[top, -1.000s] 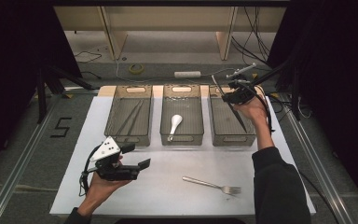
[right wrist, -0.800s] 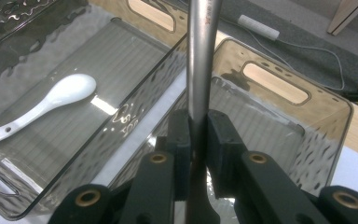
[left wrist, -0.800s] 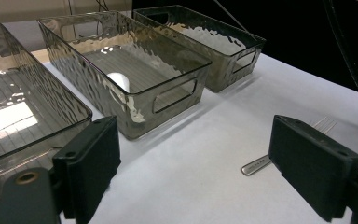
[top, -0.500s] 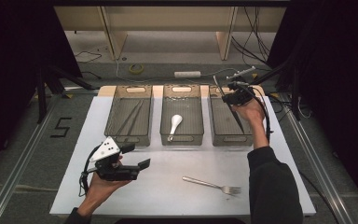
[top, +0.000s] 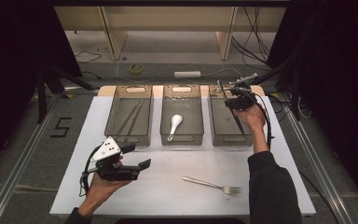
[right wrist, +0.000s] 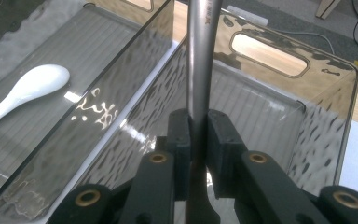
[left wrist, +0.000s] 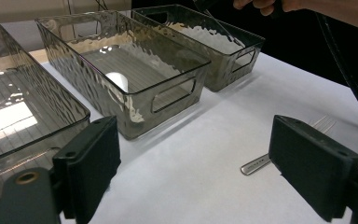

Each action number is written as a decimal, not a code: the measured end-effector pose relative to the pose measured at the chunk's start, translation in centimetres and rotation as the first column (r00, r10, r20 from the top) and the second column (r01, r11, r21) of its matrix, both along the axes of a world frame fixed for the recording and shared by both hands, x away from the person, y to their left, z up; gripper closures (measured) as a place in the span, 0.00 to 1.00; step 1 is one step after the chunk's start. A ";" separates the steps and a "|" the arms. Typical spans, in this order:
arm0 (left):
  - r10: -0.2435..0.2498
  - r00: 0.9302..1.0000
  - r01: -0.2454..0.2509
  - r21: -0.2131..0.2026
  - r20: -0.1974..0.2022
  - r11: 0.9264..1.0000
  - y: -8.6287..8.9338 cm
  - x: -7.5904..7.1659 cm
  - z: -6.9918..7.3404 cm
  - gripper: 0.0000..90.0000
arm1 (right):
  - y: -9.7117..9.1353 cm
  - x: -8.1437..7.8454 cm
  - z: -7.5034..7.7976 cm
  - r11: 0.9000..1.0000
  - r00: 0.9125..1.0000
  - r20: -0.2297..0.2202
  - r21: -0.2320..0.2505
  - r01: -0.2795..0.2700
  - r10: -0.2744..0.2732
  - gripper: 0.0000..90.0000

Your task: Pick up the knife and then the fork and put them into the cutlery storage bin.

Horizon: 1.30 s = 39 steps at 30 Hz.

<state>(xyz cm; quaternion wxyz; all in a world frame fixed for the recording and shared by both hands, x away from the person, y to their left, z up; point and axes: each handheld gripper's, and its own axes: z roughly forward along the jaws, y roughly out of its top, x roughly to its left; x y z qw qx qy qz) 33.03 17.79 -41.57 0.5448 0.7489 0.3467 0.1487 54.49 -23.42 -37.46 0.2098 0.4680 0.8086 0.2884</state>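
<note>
Left hand-held gripper (top: 137, 162): low over the near left of the table (top: 168, 196), jaws spread wide with nothing between them; the left gripper view shows white table between the two pads.
Fork (top: 212, 185): flat on the table to the right of the left hand-held gripper and near to it, well short of the right one; tines point right.
Left bin (top: 129, 116): just beyond the left hand-held gripper; thin dark utensils lie inside, too dim to name.
Middle bin (top: 182, 115): farther off between the two grippers, with a white spoon (top: 174, 124) lying in it.
Right hand-held gripper (top: 235, 103): held above the right bin (top: 230, 122), jaws nearly closed and clamped on a metal knife (right wrist: 200, 60).
Knife: pinched between the pads, its long end running away from them over the far part of the right bin.
</note>
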 end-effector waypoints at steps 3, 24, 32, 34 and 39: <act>-0.001 1.000 0.001 0.000 0.001 1.000 0.0 0.0 0.0 0.18 | 0.1 0.0 -0.2 1.000 1.000 0.003 -0.002 0.004 -0.004 0.90; -0.003 1.000 0.003 0.000 -0.001 1.000 -0.1 0.0 0.0 0.18 | 0.1 0.1 -0.7 0.998 0.999 -0.002 0.043 0.054 -0.054 0.69; -0.003 1.000 0.003 0.001 -0.001 1.000 0.0 0.0 0.0 0.18 | 0.5 -0.8 0.2 0.998 1.000 -0.012 0.064 -0.013 0.014 0.48; -0.002 1.000 0.002 0.001 -0.002 1.000 0.0 0.0 0.0 0.18 | 0.5 -1.2 0.5 0.997 0.999 -0.006 0.066 -0.040 0.041 0.44; 0.002 1.000 -0.002 -0.002 -0.003 1.000 0.0 0.1 -0.1 0.18 | 0.7 -2.9 1.9 0.989 0.994 0.008 0.101 -0.111 0.111 0.40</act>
